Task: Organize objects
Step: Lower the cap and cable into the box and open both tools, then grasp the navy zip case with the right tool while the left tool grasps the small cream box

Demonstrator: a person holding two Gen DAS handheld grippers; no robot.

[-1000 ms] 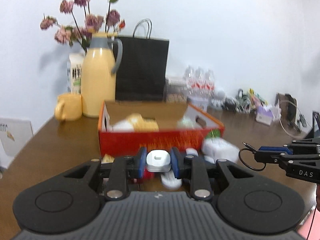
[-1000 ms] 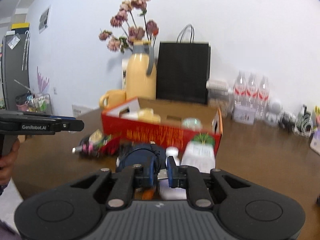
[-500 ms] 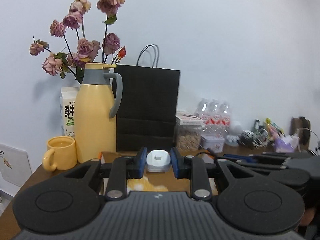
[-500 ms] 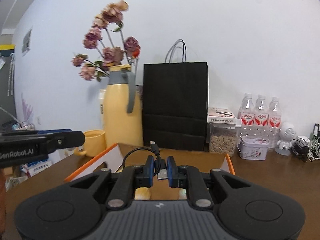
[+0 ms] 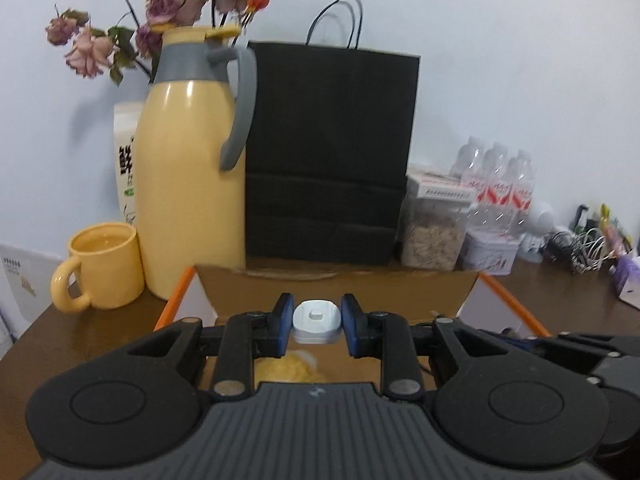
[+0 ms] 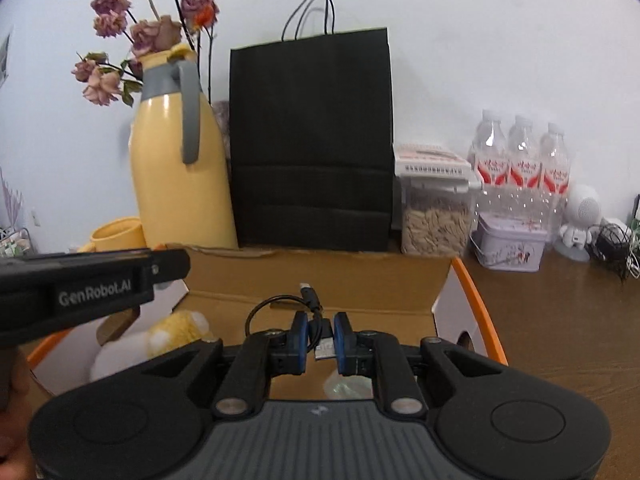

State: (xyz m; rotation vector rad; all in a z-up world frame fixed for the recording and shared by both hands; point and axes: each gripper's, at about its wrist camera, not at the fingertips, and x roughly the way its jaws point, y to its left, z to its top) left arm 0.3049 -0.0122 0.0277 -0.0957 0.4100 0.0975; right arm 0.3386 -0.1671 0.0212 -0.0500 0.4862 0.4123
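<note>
My left gripper (image 5: 316, 322) is shut on a small white plastic charger (image 5: 317, 320) and holds it above the open orange cardboard box (image 5: 340, 286). My right gripper (image 6: 320, 338) is shut on a black USB cable (image 6: 310, 300), whose loop and plug stick up above the fingers, over the same box (image 6: 320, 276). A yellow and white plush toy (image 6: 172, 332) lies inside the box at the left; it also shows in the left wrist view (image 5: 288, 372). The left gripper's body (image 6: 88, 288) shows at the left of the right wrist view.
Behind the box stand a yellow thermos jug (image 5: 192, 184) with dried flowers, a yellow mug (image 5: 104, 266), a black paper bag (image 5: 328, 152), a jar of seeds (image 6: 434, 216), water bottles (image 6: 520, 168) and a small tin (image 6: 512, 248). Cables lie on the brown table at right (image 6: 612, 240).
Both grippers have moved forward and closer to the box, still holding the charger and the cable. The view has dropped so the box's inside shows below the fingers.
</note>
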